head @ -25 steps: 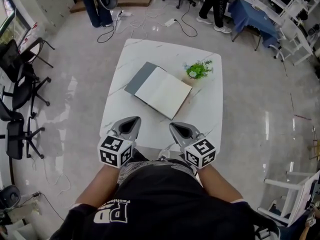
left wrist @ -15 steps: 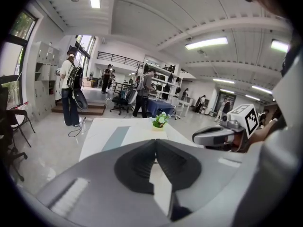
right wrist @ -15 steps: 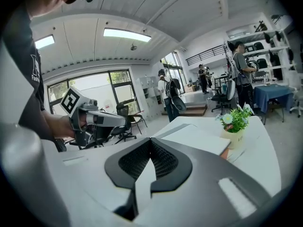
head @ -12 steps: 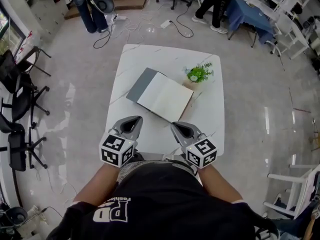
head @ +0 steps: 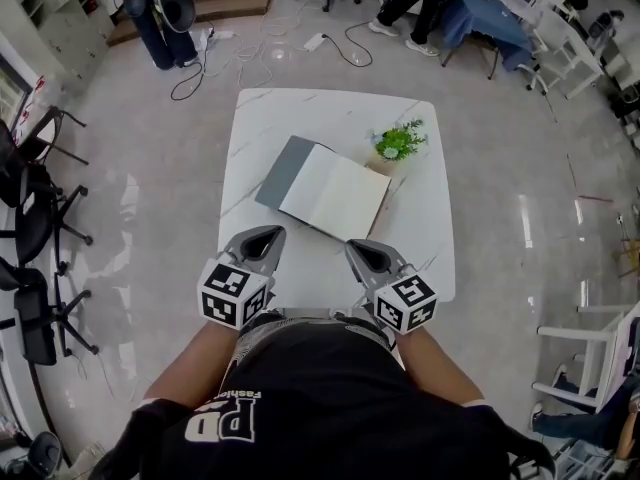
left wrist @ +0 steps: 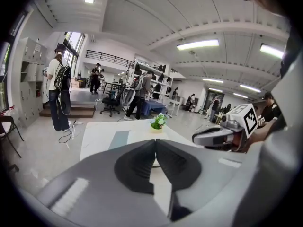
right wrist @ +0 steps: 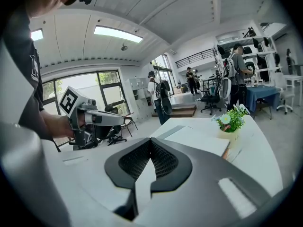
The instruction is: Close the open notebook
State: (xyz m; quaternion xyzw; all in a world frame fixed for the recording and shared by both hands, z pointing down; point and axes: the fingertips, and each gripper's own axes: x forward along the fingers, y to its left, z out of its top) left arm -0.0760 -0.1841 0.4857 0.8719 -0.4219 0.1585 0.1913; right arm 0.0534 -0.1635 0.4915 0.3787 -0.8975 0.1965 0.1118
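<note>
Head view: the open notebook point(head: 325, 190) lies flat in the middle of the white table point(head: 330, 108), with a potted plant point(head: 398, 142) at its 2 o'clock. The left gripper point(head: 262, 236) sits at the notebook's 7 o'clock and the right gripper point(head: 360, 248) at its 5 o'clock, both apart from it.

Left gripper view: the 2 jaws meet at their tips, with nothing between them.

Right gripper view: the jaws are likewise pressed together and empty.

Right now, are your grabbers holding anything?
Nothing. The left gripper and right gripper are both shut and empty; the open notebook lies untouched on the table.
</note>
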